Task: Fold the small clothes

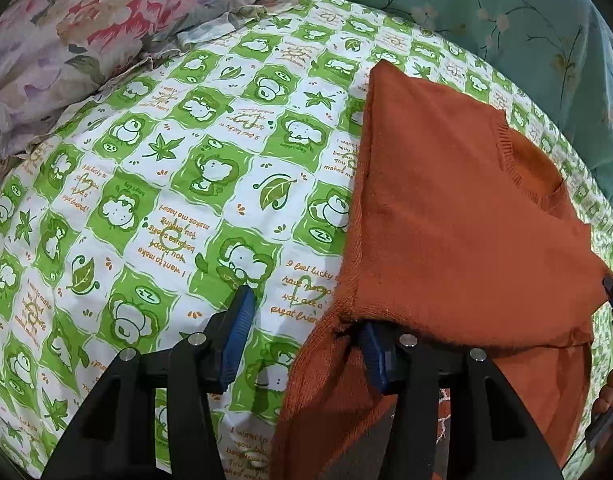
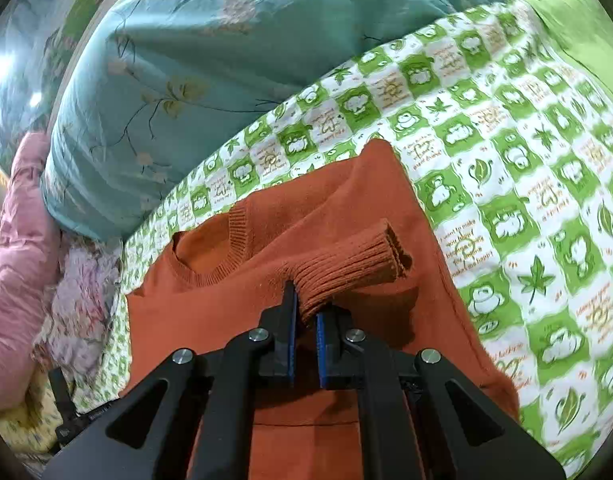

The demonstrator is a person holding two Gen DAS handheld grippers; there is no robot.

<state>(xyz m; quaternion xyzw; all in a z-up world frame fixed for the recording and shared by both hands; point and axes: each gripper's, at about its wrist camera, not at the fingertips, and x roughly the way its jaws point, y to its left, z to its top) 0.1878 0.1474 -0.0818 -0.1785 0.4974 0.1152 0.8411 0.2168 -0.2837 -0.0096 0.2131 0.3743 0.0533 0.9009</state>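
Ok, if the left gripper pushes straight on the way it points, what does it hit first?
Probably the green-checked sheet: the left gripper stands open over it. Its right finger is already under the orange sweater. Depth is unclear.

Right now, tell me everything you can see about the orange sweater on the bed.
The orange sweater is a rust-coloured knit with a ribbed round collar and ribbed cuffs. It lies mostly flat on the green-and-white printed bedsheet, its near edge hanging off the bed. The right gripper is shut on one sleeve cuff, holding it over the body. The left gripper is open at the sweater's side edge, one finger under the fabric.
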